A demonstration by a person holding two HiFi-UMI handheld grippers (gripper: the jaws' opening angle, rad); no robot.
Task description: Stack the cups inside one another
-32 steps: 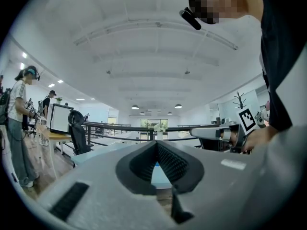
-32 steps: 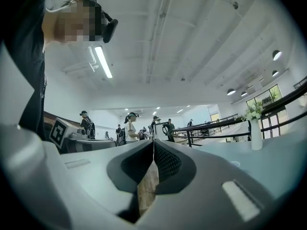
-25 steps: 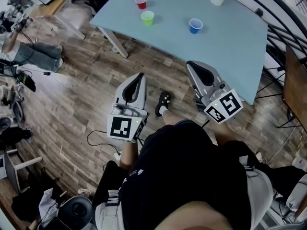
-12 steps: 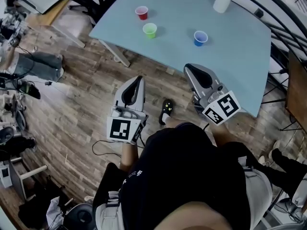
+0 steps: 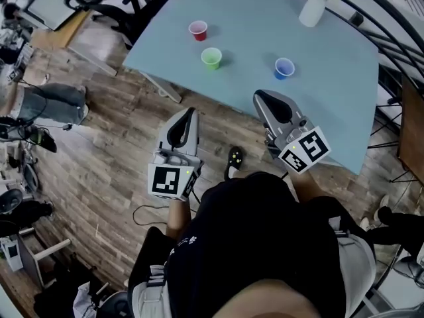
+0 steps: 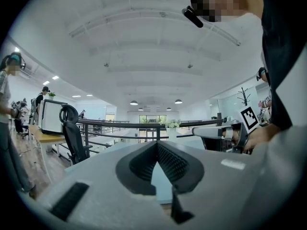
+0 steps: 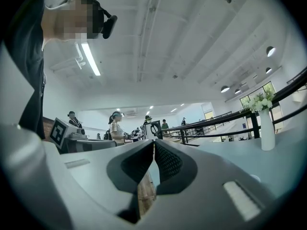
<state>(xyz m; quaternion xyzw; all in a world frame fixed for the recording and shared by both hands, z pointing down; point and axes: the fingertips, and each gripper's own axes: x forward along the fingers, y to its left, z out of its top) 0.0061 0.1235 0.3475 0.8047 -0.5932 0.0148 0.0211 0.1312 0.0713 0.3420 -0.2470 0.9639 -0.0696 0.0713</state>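
Left gripper (image 5: 192, 112) and right gripper (image 5: 259, 96), both closed on nothing, approach pale blue table (image 5: 331, 85). Small red plastic cup (image 5: 197, 30), green plastic cup (image 5: 211, 57) and blue plastic cup (image 5: 284, 67) are nearer than before, all apart. Stacking not begun.

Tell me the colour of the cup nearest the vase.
The cup is blue, clearest in the head view.

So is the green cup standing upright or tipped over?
Upright: the green cup stands on the table, its round open mouth facing up.
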